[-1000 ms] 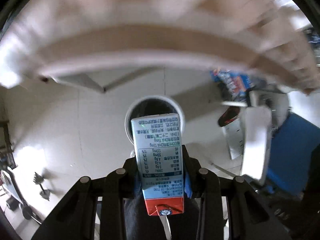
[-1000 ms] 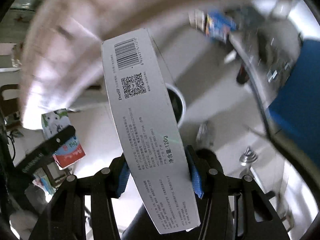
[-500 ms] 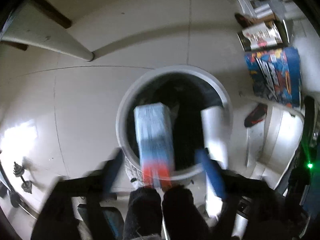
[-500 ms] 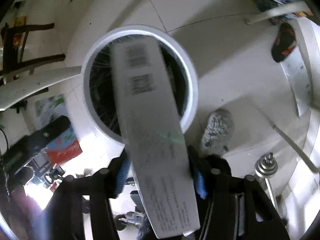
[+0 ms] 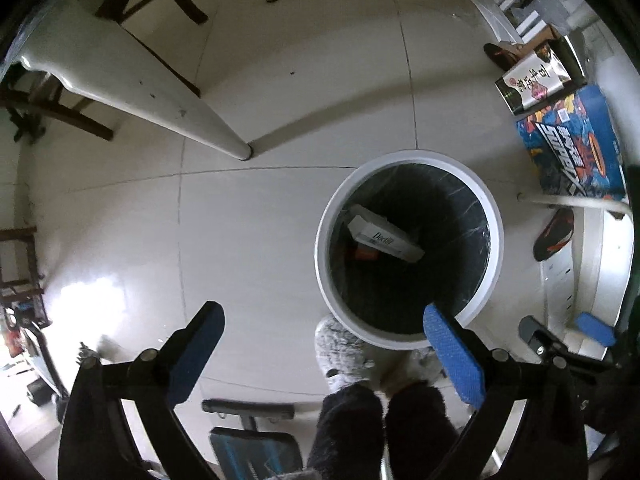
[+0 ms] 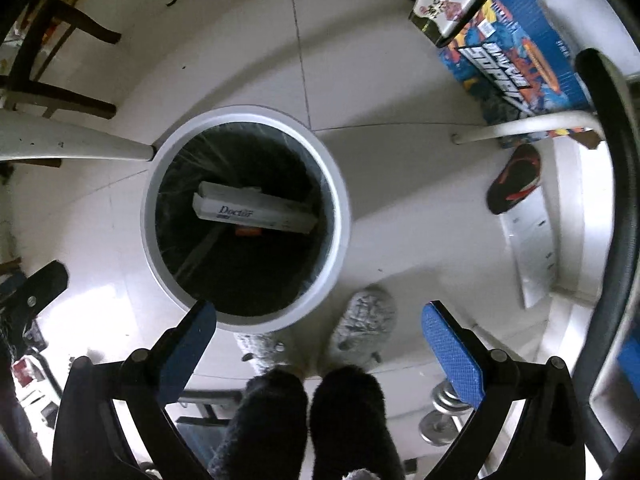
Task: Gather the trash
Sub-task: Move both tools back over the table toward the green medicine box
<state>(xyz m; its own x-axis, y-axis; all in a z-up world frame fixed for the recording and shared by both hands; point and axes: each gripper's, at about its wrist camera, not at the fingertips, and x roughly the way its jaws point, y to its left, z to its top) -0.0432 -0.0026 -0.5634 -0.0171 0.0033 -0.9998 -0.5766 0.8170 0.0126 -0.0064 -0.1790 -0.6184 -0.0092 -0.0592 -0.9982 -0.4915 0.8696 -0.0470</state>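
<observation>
A round white trash bin (image 5: 325, 240) (image 6: 248, 114) with a black liner stands on the tiled floor below both grippers. Inside it lies a long white box (image 5: 384, 238) (image 6: 256, 210) printed "Doctor", with an orange-red bit of the milk carton (image 5: 364, 255) (image 6: 248, 232) showing under it. My left gripper (image 5: 320, 316) points straight down over the bin's near-left rim. Its jaws are opening and nothing is between them. My right gripper (image 6: 320, 310) hangs over the bin's near-right rim, jaws likewise opening and empty.
A white table leg (image 5: 160, 92) (image 6: 72, 140) slants to the floor left of the bin. A blue printed box (image 5: 576, 152) (image 6: 516, 52) and a black-red slipper (image 5: 554, 234) (image 6: 514, 180) lie to the right. The person's grey fluffy slippers (image 5: 340, 348) (image 6: 364, 320) stand by the bin; dumbbells (image 6: 444, 404) lie nearby.
Both grippers came down over the bin and opened. The milk carton left the left gripper and the white box left the right one; both now lie in the bin.
</observation>
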